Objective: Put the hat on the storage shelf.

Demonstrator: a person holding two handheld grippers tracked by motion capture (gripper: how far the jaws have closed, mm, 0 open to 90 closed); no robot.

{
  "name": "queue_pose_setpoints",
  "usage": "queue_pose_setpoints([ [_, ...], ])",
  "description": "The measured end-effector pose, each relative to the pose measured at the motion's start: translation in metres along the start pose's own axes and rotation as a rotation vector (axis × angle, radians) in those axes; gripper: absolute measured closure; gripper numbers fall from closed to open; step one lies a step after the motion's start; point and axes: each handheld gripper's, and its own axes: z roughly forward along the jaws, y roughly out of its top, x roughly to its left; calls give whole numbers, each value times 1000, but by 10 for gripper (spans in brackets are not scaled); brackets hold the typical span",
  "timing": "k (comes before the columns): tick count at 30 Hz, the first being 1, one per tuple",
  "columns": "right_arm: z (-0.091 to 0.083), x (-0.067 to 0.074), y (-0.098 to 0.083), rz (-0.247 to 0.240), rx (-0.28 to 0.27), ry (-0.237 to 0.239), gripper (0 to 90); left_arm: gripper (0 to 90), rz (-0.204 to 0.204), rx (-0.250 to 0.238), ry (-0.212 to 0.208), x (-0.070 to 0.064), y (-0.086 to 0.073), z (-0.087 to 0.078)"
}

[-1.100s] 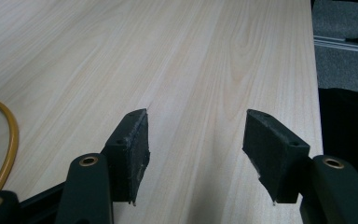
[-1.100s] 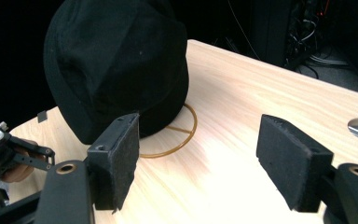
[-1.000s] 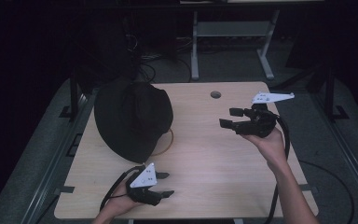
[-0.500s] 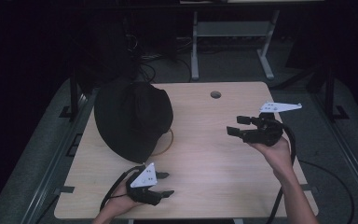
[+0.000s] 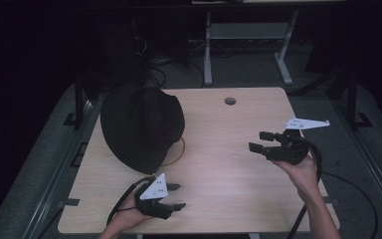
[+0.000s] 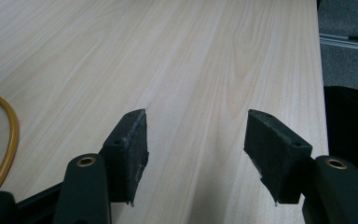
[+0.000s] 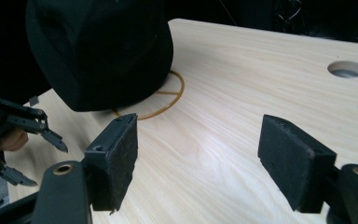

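A black hat (image 5: 142, 124) lies crown-up on the left half of the wooden table (image 5: 219, 199), covering most of a yellow ring (image 5: 179, 152) whose edge peeks out at its right. In the right gripper view the hat (image 7: 98, 46) and the ring (image 7: 170, 95) lie ahead of the jaws. My left gripper (image 5: 176, 196) rests near the front edge, below the hat, open with nothing between its pads (image 6: 130, 149). Over the right side, my right gripper (image 5: 261, 141) points left toward the hat, open and empty, with bare wood between its pads (image 7: 116, 158).
A round cable hole (image 5: 230, 101) sits near the table's far edge. Dark floor, cables and a metal stand's legs (image 5: 209, 59) lie beyond the table. The left hand and its gripper (image 7: 14, 135) show at the left of the right gripper view.
My right gripper has moved toward the front of the table and down, still pointing left. The left gripper and the hat have stayed where they were.
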Motion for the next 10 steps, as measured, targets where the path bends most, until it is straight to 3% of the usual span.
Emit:
queue_pose_setpoints([
  [10, -11, -2, -23, 30, -7, -3, 265, 373, -9, 1, -1, -1, 0, 0],
])
